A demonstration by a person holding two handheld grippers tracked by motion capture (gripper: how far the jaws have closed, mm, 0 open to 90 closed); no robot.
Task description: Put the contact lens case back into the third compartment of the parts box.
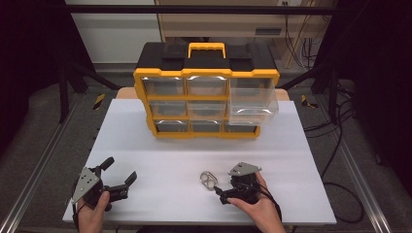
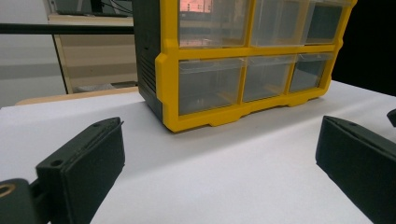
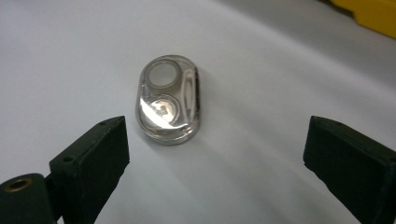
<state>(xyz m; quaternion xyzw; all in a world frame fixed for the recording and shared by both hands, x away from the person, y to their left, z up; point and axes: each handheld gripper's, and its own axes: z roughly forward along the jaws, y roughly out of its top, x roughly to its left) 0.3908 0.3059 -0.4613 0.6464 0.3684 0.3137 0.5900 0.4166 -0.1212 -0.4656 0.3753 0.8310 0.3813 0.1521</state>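
Right gripper view | right gripper [image 3: 215,154] released | clear oval case [image 3: 169,99] just ahead between jaws, untouched | left gripper [image 2: 219,158] released | yellow drawer organizer [image 2: 243,60] beyond, unobstructed

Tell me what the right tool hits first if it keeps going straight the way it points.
Most likely the small clear oval case, lying on the white table just ahead of the open right tool, slightly off centre toward one jaw. Depth is hard to judge.

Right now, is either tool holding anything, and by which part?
Nothing is held. The right tool is open, just short of the small clear oval plastic case on the white table; the left tool is open and empty.
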